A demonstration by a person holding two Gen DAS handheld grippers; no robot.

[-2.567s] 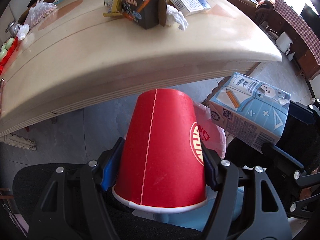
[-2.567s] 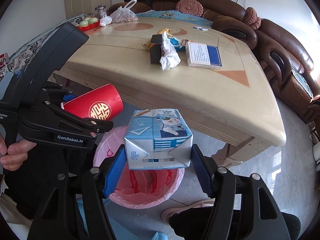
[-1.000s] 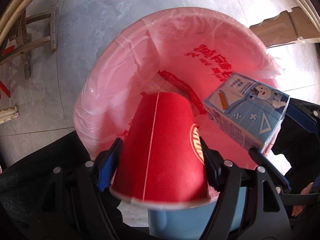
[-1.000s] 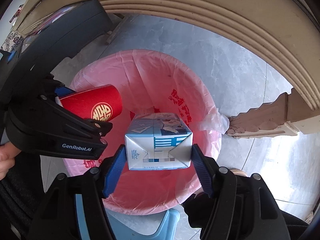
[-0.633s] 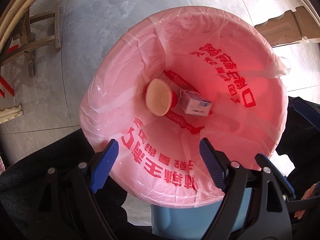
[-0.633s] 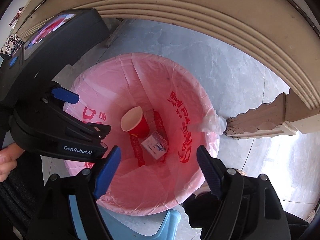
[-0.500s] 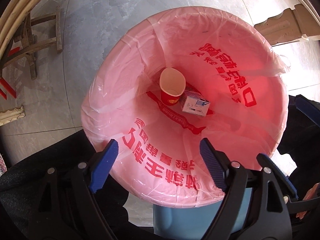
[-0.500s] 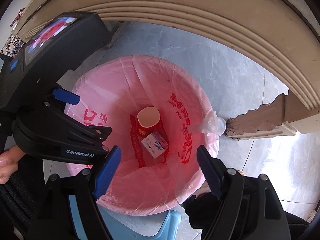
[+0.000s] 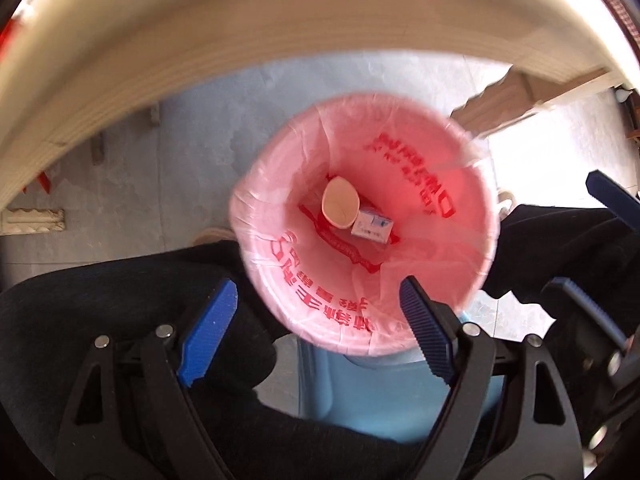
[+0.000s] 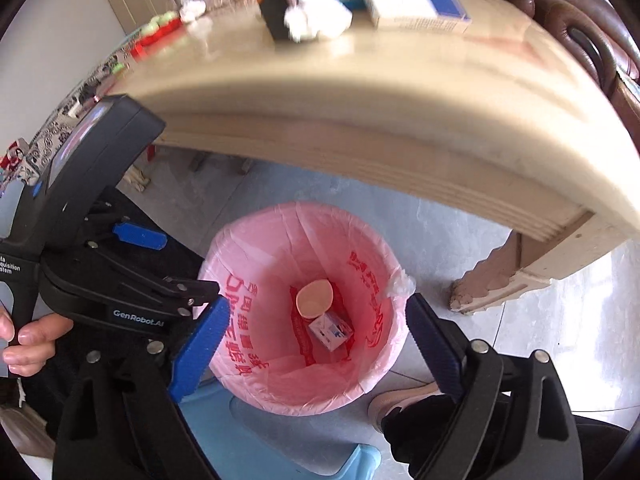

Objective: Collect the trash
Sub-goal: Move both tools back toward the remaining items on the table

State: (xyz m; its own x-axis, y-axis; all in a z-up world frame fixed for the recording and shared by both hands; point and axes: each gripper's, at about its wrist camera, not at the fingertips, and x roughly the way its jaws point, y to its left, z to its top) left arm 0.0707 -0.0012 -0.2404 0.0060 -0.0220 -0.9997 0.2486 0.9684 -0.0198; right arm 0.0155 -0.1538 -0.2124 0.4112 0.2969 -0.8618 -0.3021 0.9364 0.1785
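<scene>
Tabletop clutter (image 10: 316, 20) only in right view — left hand-held gripper (image 9: 320, 320) agape, right hand-held gripper (image 10: 316, 340) opening, empty.

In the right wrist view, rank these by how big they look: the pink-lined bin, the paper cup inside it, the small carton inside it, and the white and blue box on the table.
Largest to smallest, as they look in the right wrist view:
1. Pink-lined bin
2. White and blue box on the table
3. Paper cup and small carton: they look about alike, so no ranking.

Thin, glossy, crinkled plastic lines the pink bin (image 10: 376, 376).
Paper cup (image 10: 314, 300), matt inside; printed carton (image 10: 331, 331); table (image 10: 400, 92) smooth and satiny.
</scene>
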